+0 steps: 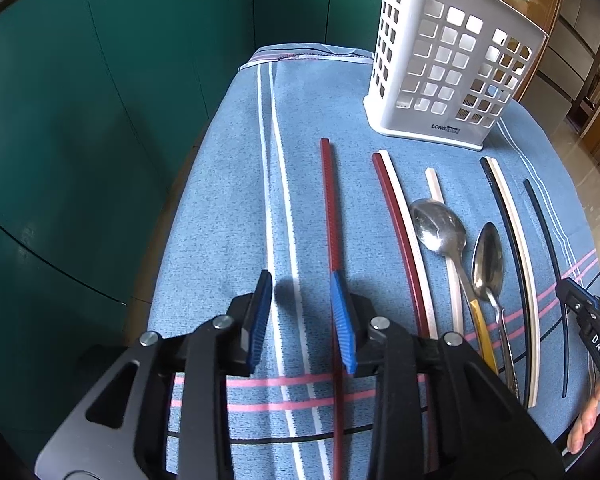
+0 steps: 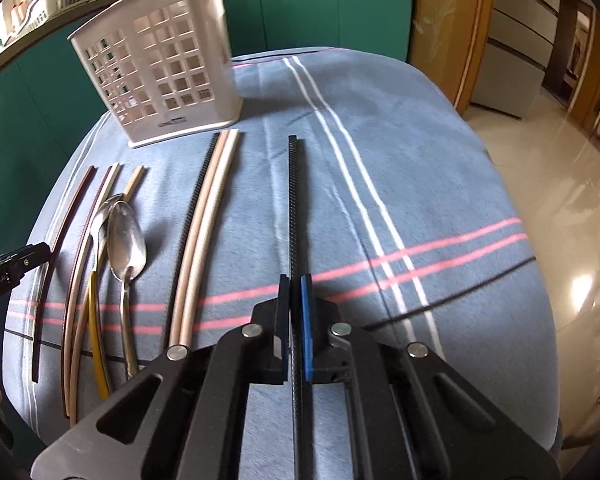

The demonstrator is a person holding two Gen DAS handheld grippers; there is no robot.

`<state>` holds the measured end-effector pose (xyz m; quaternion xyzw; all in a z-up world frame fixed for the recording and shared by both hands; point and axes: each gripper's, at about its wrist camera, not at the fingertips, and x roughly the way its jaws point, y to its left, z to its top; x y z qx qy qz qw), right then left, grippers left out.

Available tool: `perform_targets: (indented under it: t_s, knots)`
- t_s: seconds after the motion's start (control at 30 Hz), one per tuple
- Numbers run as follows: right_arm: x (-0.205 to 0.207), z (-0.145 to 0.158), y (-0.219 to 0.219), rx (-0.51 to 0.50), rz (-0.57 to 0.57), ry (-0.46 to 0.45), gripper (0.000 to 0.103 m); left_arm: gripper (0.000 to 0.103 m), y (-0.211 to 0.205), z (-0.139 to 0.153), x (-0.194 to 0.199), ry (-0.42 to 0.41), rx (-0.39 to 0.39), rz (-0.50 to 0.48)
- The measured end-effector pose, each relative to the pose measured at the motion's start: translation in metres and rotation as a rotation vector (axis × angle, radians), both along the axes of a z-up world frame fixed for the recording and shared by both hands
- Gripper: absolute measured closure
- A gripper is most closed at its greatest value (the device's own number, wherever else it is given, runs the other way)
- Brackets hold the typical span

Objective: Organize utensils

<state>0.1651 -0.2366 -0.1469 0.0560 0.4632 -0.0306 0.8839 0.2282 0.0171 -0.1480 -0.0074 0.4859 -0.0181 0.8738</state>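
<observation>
Your right claw (image 2: 295, 312) is pinching the black chopstick (image 2: 293, 200), whose long axis runs straight ahead. The white basket (image 2: 160, 80) stands ahead-left on the table (image 2: 420, 160). Your left claw (image 1: 302, 312) is spread over the red chopstick (image 1: 328, 200).

Teal cabinets (image 1: 100, 80), glossy cream floor (image 2: 540, 184), wooden doorframe (image 2: 476, 32).

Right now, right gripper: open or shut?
Shut: the right gripper has its fingers pinched on the black chopstick, no gap either side.
</observation>
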Motion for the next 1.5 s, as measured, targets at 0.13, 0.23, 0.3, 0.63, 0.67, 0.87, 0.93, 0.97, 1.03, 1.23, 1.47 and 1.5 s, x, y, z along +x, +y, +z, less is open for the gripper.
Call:
perform_targets:
  t_s: [0.13, 0.23, 0.3, 0.63, 0.67, 0.87, 0.93, 0.97, 1.03, 1.23, 1.47, 1.5]
  knots:
    - [-0.001, 0.0, -0.004, 0.006, -0.016, 0.007, 0.097, 0.072, -0.001, 0.0, 0.0, -0.001, -0.006, -0.006]
    - [-0.002, 0.0, -0.004, -0.001, -0.02, 0.008, 0.096, 0.068, 0.0, 0.002, -0.002, -0.005, -0.007, -0.007]
    - [-0.002, 0.001, -0.003, 0.005, -0.022, 0.009, 0.088, 0.067, 0.002, 0.003, -0.003, -0.007, -0.009, -0.005]
    - [-0.006, 0.002, -0.009, 0.006, -0.045, 0.009, 0.069, 0.064, 0.009, 0.004, 0.003, -0.008, -0.007, -0.002]
    - [-0.005, 0.002, -0.009, 0.005, -0.046, 0.01, 0.068, 0.063, 0.009, 0.004, 0.004, -0.004, -0.014, -0.008]
    - [0.008, 0.005, -0.009, 0.03, -0.025, 0.005, 0.067, 0.062, -0.004, 0.003, 0.03, -0.01, 0.016, -0.055]
    - [0.022, 0.009, -0.015, 0.037, -0.023, 0.004, 0.067, 0.062, -0.009, 0.006, 0.046, -0.022, 0.034, -0.061]
    - [0.029, 0.01, -0.018, 0.016, -0.029, 0.008, 0.067, 0.061, -0.011, 0.007, 0.053, -0.022, 0.042, -0.065]
    - [0.051, 0.01, -0.02, -0.019, -0.025, 0.022, 0.067, 0.06, -0.019, 0.005, 0.07, -0.008, 0.062, -0.086]
    - [0.107, 0.001, -0.012, -0.076, 0.016, 0.094, 0.067, 0.059, -0.025, -0.005, 0.104, 0.057, 0.083, -0.095]
    - [0.117, 0.0, -0.002, -0.063, 0.069, 0.111, 0.086, 0.074, -0.025, -0.004, 0.122, 0.079, 0.062, -0.113]
    - [0.117, 0.001, 0.0, -0.062, 0.076, 0.112, 0.094, 0.084, -0.025, -0.005, 0.122, 0.08, 0.061, -0.122]
